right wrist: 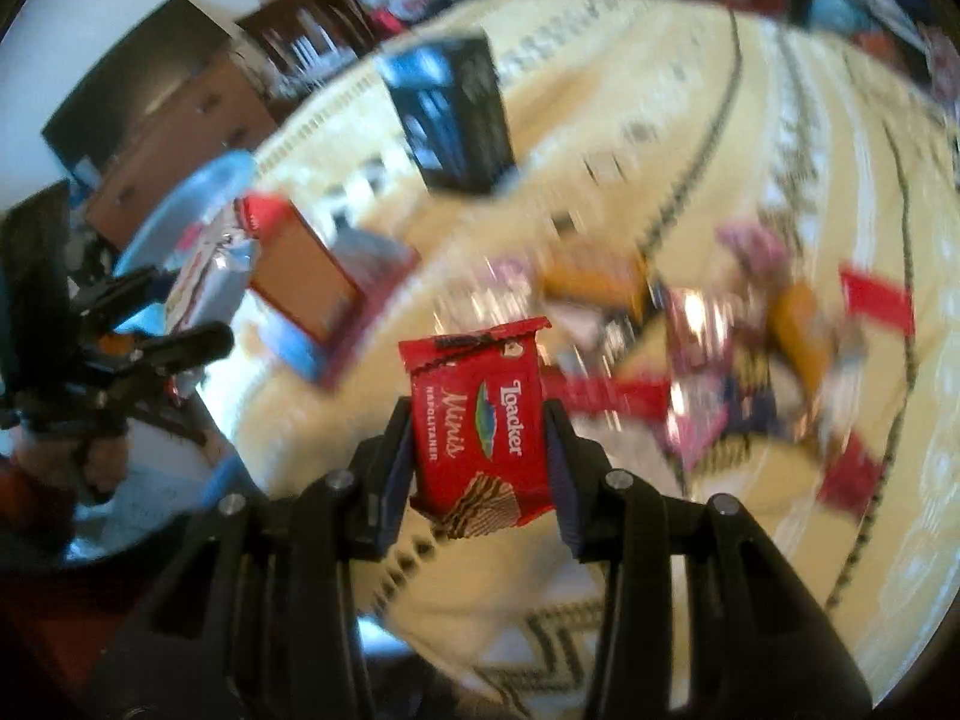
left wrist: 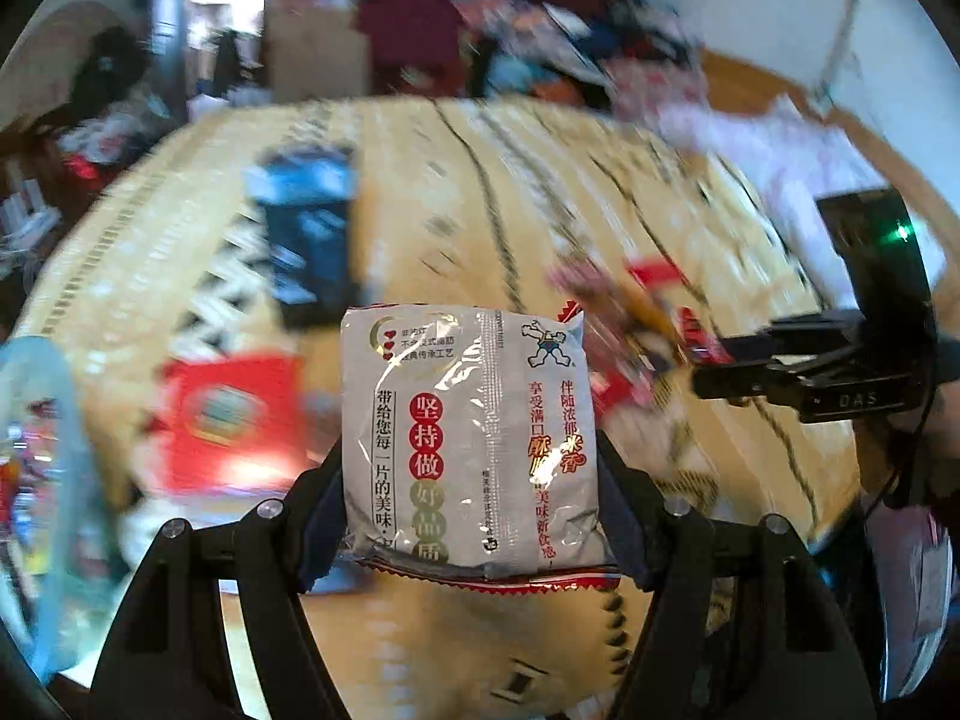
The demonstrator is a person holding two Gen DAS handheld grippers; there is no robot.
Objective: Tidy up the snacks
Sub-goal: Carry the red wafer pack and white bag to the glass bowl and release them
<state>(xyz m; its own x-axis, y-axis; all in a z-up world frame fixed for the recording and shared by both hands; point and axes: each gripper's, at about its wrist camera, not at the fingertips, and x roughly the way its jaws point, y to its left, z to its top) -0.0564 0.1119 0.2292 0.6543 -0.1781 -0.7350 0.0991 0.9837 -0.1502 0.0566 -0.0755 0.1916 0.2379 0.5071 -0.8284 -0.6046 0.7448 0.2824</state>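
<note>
Snacks lie scattered over a cream patterned cloth [right wrist: 780, 138], and each gripper has one of them. The silver rice-cracker packet [left wrist: 465, 444], at the lower centre of the left wrist view, looks light and puffed with air; its film is glossy and probably slippery, and the crackers inside would likely crack under a hard squeeze. A hold across its two side edges, low on the packet, seems the safest, and that is where the left gripper [left wrist: 468, 516] has it: the jaws stand fairly wide, clenched on the packet's sides.

The red wafer packet [right wrist: 480, 420], at the centre of the right wrist view, is smaller, flat and fairly stiff, with a crimped top edge; it too looks light and brittle inside. The right gripper [right wrist: 480, 456] grasps it by its long sides with the jaws set narrow.

A loose pile of small wrapped snacks [right wrist: 738, 354] sits to the right of that frame, a red box [right wrist: 306, 282] and a dark box [right wrist: 456, 114] to the upper left.
</note>
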